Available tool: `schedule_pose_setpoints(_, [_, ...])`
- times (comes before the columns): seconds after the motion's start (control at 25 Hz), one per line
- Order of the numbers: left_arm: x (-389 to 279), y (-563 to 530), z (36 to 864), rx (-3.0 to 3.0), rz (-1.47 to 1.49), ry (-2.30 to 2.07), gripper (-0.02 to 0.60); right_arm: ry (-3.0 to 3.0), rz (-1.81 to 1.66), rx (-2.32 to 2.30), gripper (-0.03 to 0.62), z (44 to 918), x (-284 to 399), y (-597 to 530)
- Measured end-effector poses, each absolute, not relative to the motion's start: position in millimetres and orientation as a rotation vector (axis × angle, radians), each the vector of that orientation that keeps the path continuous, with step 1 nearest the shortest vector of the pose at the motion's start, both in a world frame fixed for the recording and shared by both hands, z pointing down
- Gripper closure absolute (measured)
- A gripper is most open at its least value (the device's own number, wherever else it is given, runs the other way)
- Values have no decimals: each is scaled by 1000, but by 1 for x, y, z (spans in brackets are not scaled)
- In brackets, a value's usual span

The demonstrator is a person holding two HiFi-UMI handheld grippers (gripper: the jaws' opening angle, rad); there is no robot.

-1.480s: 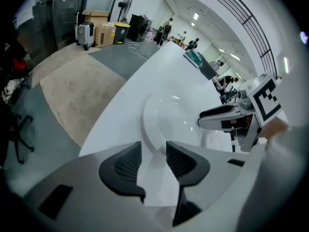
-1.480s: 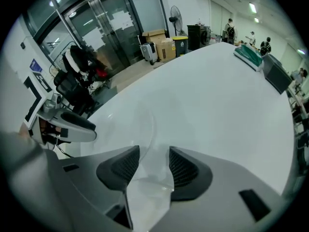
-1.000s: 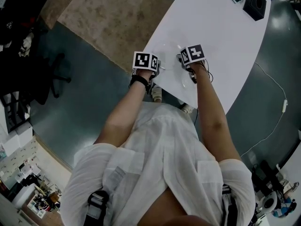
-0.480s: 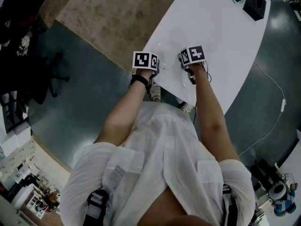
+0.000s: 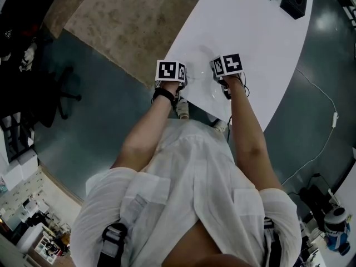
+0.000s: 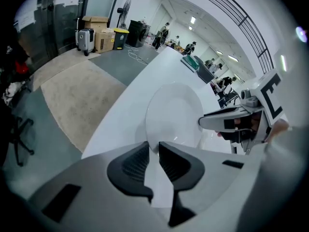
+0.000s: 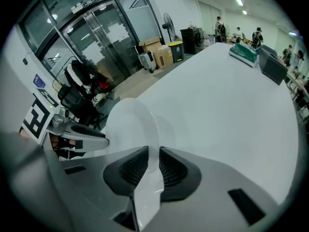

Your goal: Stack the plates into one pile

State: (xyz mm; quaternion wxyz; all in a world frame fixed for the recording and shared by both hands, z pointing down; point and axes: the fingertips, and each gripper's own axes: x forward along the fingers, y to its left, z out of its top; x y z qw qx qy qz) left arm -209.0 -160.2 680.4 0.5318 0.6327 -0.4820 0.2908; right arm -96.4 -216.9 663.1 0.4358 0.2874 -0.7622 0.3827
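White plate (image 6: 174, 105) stretched ahead of the left claw (image 6: 153, 149) and right claw (image 7: 153, 153), both just closed onto its rim.

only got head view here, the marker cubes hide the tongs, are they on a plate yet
observer: yes. The left tongs have just been closing and now pinch the white plate by its near rim.
operator: and the right one
observer: the right tongs have just been closing too. Their pads clamp a white plate rim, seemingly the opposite side of the same plate.
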Motion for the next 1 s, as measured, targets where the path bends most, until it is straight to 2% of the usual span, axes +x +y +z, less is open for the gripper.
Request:
schedule_pose_setpoints(0.36, [-172,-170,649,1589,694,-1145,514,-1927,969,798,508,633,-54,-215])
schedule_pose_setpoints(1.0, [-72,-109,669,1590,779,-988,517,-1800,1110,847,507,659,52,-134])
